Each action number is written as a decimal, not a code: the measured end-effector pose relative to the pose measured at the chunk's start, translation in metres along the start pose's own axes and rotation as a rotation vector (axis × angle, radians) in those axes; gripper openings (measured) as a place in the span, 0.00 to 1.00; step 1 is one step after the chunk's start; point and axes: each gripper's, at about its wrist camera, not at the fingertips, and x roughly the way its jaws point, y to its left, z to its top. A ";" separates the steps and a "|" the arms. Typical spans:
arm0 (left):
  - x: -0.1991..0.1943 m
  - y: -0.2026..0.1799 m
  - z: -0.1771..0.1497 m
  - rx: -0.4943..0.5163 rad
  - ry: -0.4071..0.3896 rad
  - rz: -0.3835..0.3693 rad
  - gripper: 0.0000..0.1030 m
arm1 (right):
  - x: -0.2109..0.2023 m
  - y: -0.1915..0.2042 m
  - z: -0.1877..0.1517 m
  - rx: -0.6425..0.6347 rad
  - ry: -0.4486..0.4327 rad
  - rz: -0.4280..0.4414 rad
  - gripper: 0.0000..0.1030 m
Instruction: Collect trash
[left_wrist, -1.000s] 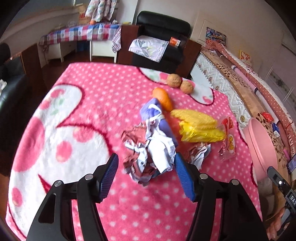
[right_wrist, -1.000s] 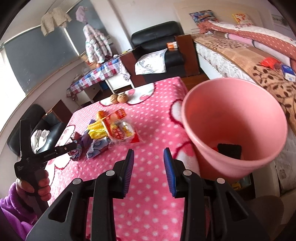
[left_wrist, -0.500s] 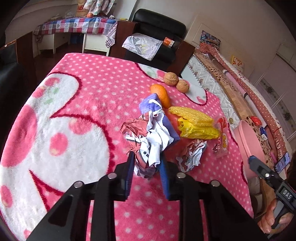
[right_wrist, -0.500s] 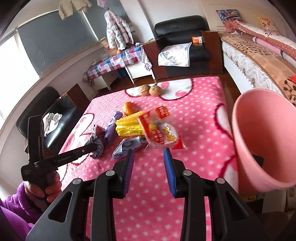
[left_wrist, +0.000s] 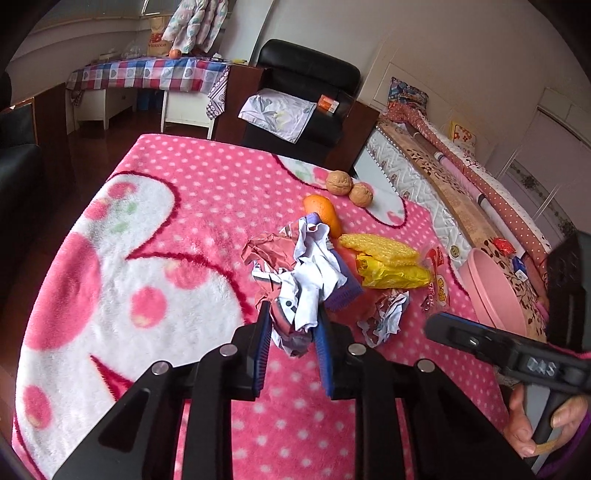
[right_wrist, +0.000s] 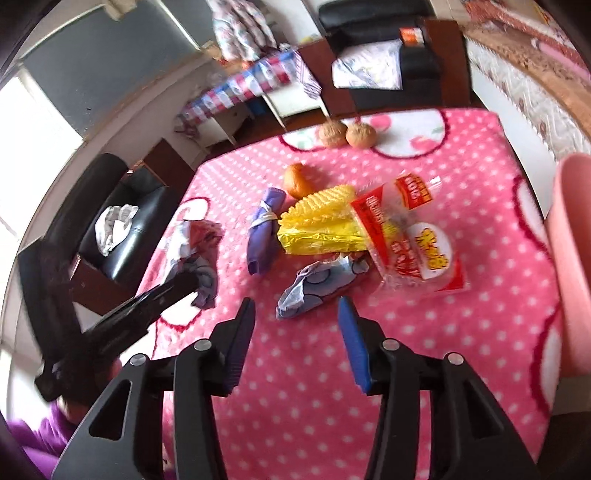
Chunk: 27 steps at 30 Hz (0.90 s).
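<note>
My left gripper (left_wrist: 291, 328) is shut on a crumpled red-and-white wrapper (left_wrist: 295, 291) and holds it above the pink blanket; it shows in the right wrist view (right_wrist: 195, 254) too. My right gripper (right_wrist: 295, 325) is open, just short of a crumpled pale blue wrapper (right_wrist: 314, 288). Beyond that lie a yellow wrapper (right_wrist: 317, 229), a clear red-printed bag (right_wrist: 410, 236) and a purple wrapper (right_wrist: 264, 230). The pink bin (right_wrist: 572, 240) stands at the right edge; it also shows in the left wrist view (left_wrist: 491, 291).
An orange fruit (left_wrist: 321, 212) and two walnuts (left_wrist: 349, 186) lie farther back on the polka-dot blanket (left_wrist: 166, 221). A black armchair (left_wrist: 306, 96) and a bed (left_wrist: 461, 192) stand beyond the table.
My left gripper closed on the crumpled wrapper and lifted it. My right gripper swung away from the bin toward the trash pile and opened wider.
</note>
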 end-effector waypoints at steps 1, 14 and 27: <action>-0.002 0.001 0.000 0.001 -0.006 0.001 0.21 | 0.004 0.001 0.000 0.016 0.010 -0.002 0.46; -0.009 0.012 -0.002 0.000 -0.029 -0.013 0.21 | 0.041 0.006 0.001 0.099 0.035 -0.171 0.46; -0.008 0.012 -0.002 0.001 -0.024 -0.029 0.21 | 0.022 -0.015 -0.007 0.044 0.036 -0.181 0.13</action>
